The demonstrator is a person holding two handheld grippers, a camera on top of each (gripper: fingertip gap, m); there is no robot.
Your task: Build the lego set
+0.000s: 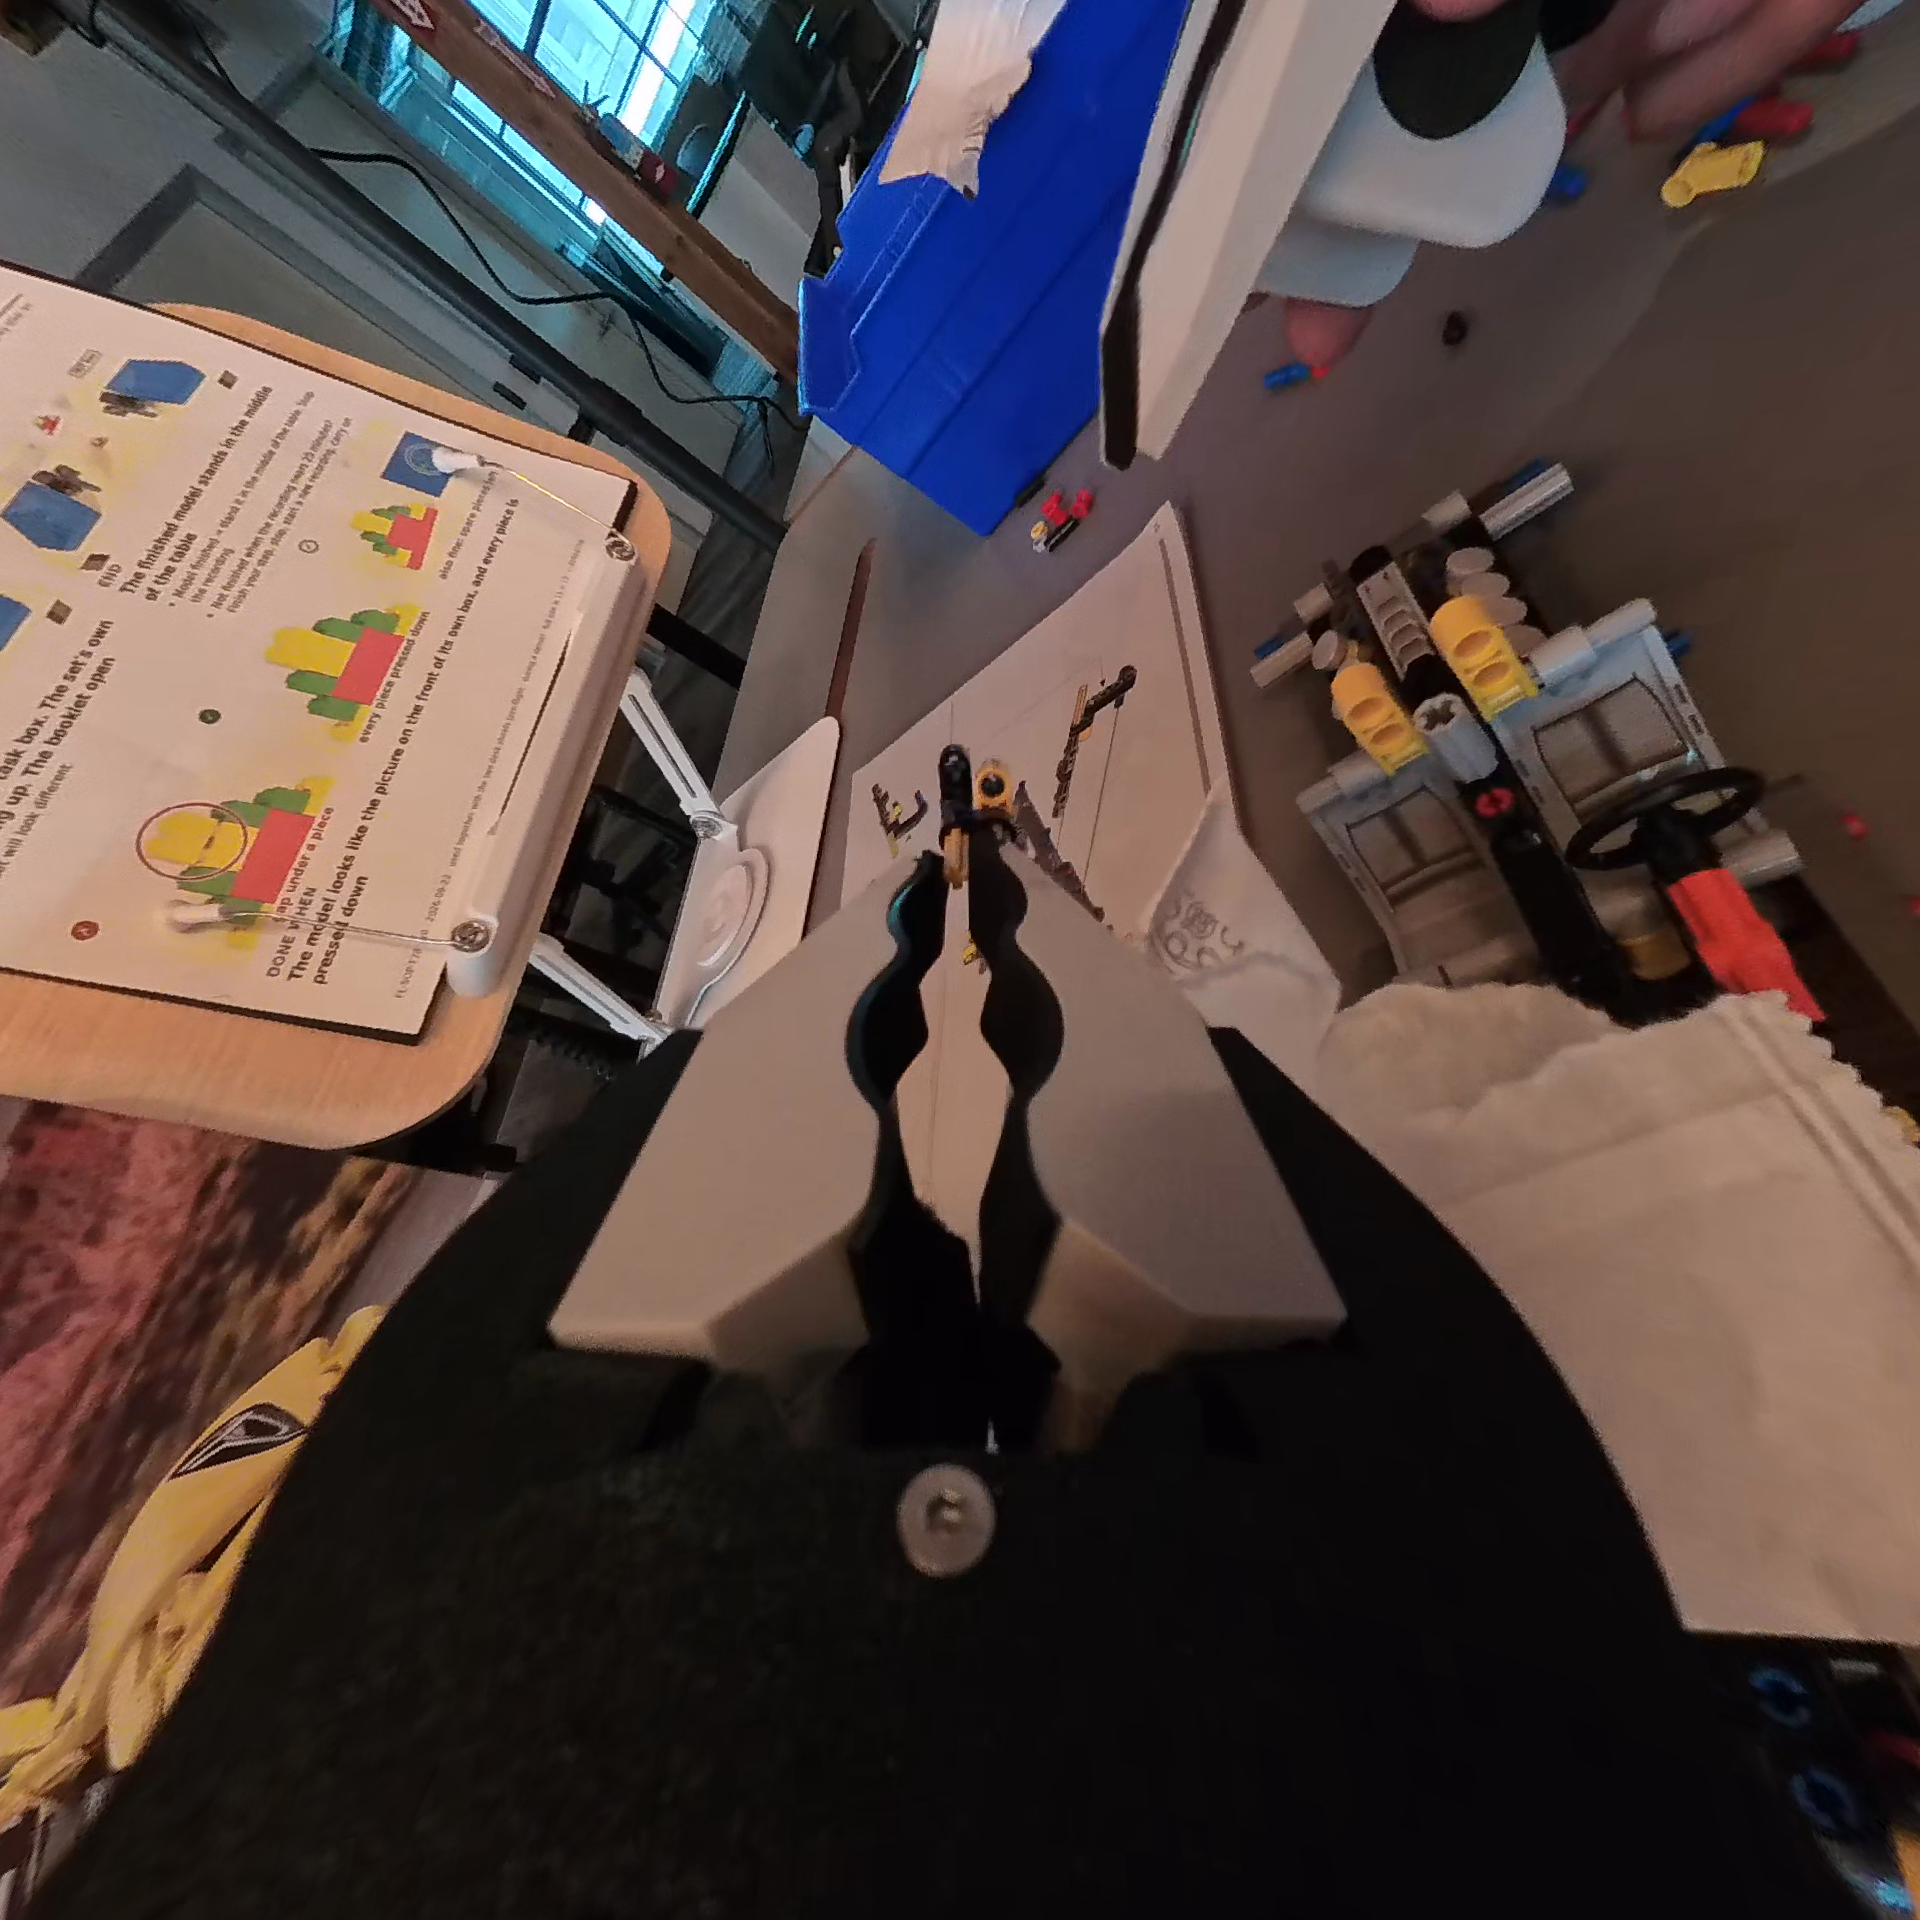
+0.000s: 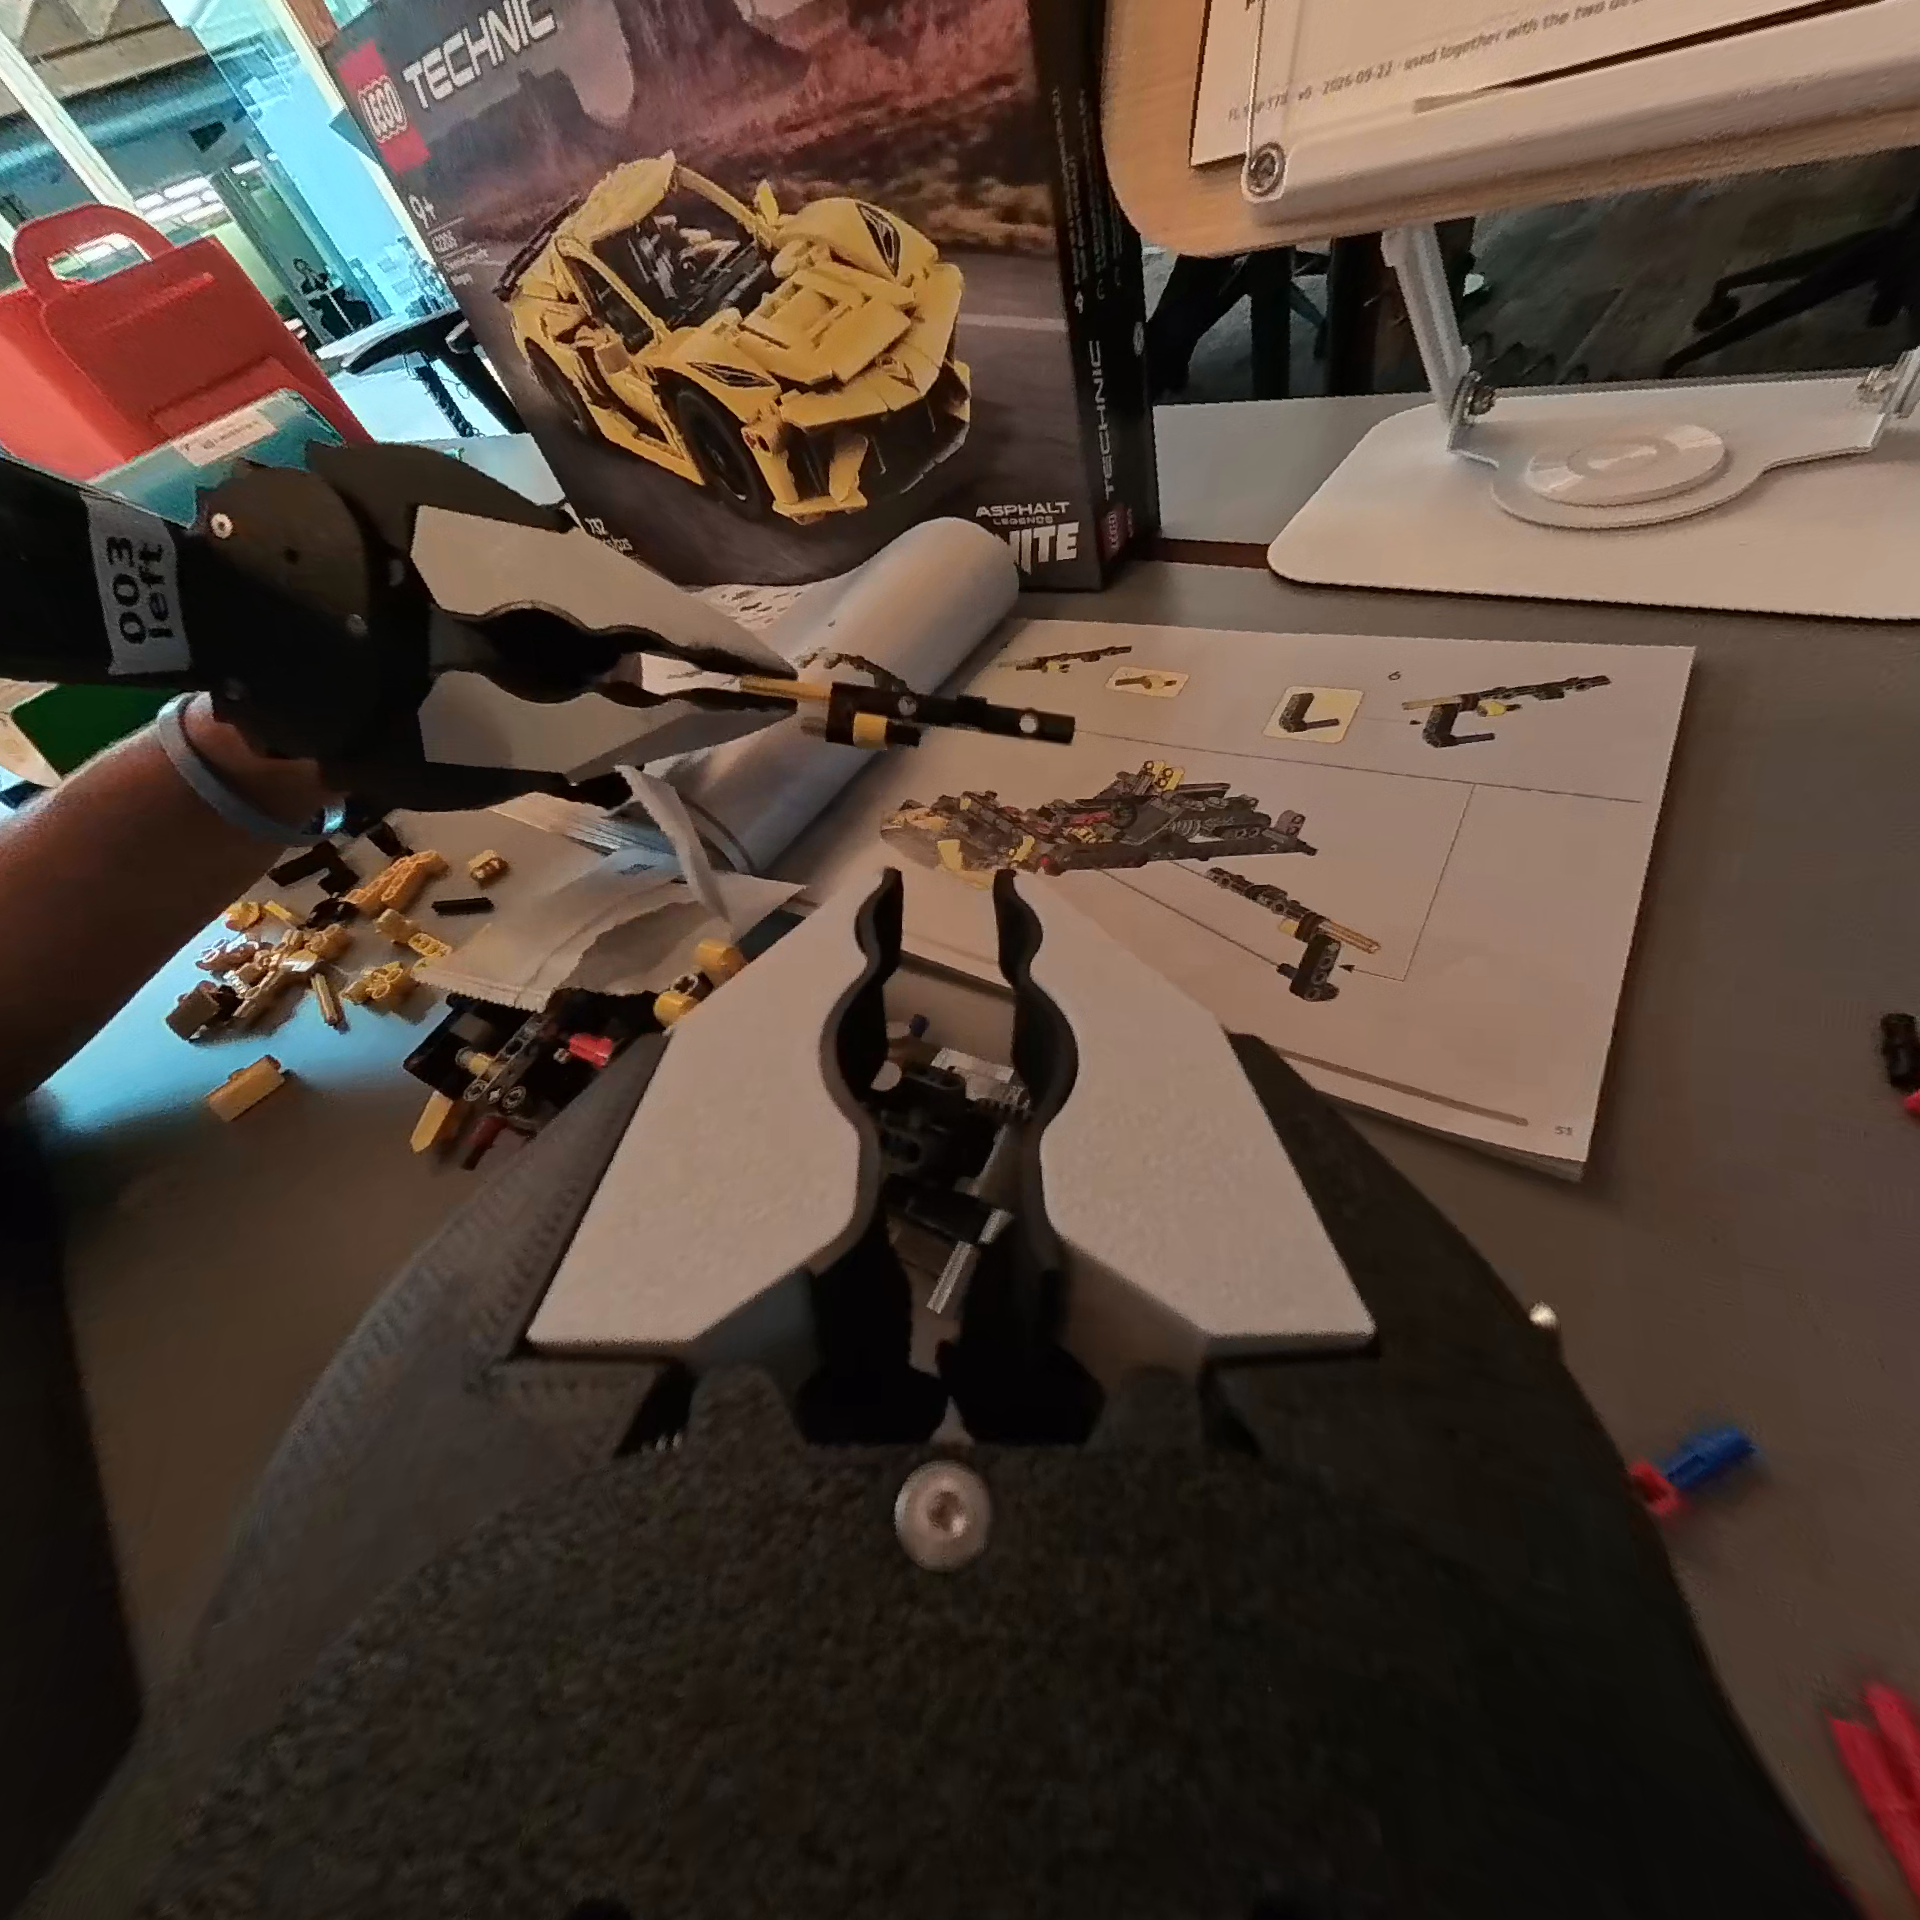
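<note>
My left gripper (image 1: pixel 958 871) is shut on the yellow axle end of a small black and yellow subassembly (image 1: pixel 971 795), held in the air over the open instruction booklet (image 1: pixel 1049 665). In the right wrist view the left gripper (image 2: pixel 774 694) holds this subassembly (image 2: pixel 935 719) level, pointing right. My right gripper (image 2: pixel 943 896) is open and empty, hovering over the partly built chassis (image 2: pixel 951 1127), which shows through the gap between its fingers. The chassis (image 1: pixel 1507 748), grey, black and yellow with a steering wheel, also shows at the right of the left wrist view.
The set's box (image 2: pixel 779 312) stands behind the booklet (image 2: pixel 1351 831). Loose yellow and black pieces (image 2: pixel 332 935) and a white paper bag (image 2: pixel 623 914) lie at left. A white stand base (image 2: pixel 1558 509) sits back right. A blue bin (image 1: pixel 966 312) is on the table. My hands' fingertips stand some 9 centimeters from each other.
</note>
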